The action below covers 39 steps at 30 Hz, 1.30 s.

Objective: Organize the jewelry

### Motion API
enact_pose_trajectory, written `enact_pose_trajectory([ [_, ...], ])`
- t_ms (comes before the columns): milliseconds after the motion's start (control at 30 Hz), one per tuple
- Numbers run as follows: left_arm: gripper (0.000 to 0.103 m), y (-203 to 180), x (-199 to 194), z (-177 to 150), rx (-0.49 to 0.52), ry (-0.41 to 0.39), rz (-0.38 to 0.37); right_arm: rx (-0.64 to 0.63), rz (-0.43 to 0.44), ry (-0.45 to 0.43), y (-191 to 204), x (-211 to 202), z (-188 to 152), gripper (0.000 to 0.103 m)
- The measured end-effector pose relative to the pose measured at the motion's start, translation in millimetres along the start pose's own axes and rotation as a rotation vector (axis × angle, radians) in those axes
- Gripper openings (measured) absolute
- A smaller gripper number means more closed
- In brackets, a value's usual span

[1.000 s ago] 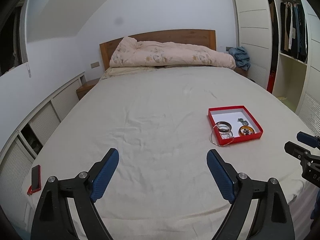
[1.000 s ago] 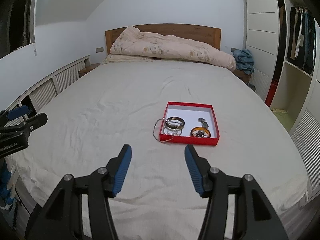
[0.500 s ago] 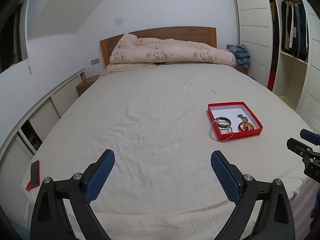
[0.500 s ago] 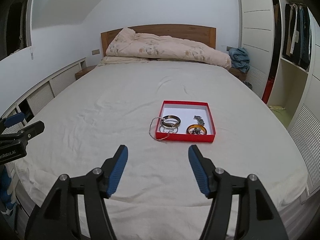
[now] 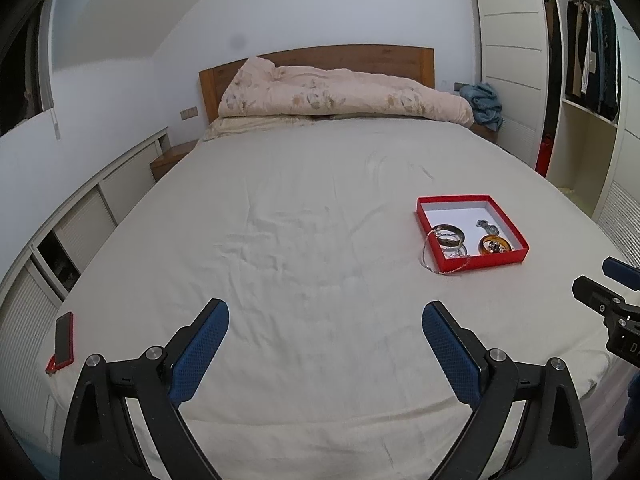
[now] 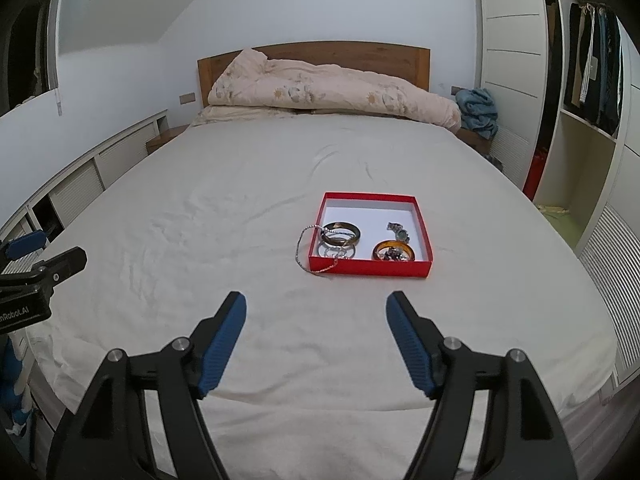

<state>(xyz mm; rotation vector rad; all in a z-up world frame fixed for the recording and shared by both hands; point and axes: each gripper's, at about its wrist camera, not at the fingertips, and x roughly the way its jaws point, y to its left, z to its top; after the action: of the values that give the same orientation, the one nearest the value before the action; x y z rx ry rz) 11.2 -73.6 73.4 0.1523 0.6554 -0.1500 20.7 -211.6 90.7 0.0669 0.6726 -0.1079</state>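
Apparently near the end, or possibly not yet begun; the frames do not settle which. Red tray (image 6: 370, 268) sits on the bed sheet (image 6: 240, 208), ahead of the right tongs (image 6: 316, 334) and slightly to their right, well beyond the fingertips; from the left tongs (image 5: 325, 344) it lies ahead and far to the right. Inside the tray: dark bangle (image 6: 341, 233) over a clear ring at the near-left corner, amber bangle (image 6: 394, 251) with small pieces in it at the near-right, a small metal piece (image 6: 398, 232) behind that. Silver chain (image 6: 306, 248) hangs out over the tray's left wall onto the sheet: judged the one item left to tuck in. Left tongs spread fully, nothing between the pads. Right tongs spread, jaws have just been opening, nothing between them. Neither touches the tray. Writing: white lettering on the left tongs' body, seen from the right wrist view, reads partly "nRobot.AI"; first letters cut off at the frame edge. No other legible labels. Red-cased phone (image 5: 63, 338) lies on the sheet's edge, left of the left tongs.
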Motion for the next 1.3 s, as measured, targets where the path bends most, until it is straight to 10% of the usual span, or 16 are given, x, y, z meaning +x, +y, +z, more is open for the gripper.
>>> enact_pose_trajectory([
  [1300,0.096,3,22,-11,-0.001,0.035,-0.018,-0.011,-0.012,0.061,6,26,-11,0.072],
])
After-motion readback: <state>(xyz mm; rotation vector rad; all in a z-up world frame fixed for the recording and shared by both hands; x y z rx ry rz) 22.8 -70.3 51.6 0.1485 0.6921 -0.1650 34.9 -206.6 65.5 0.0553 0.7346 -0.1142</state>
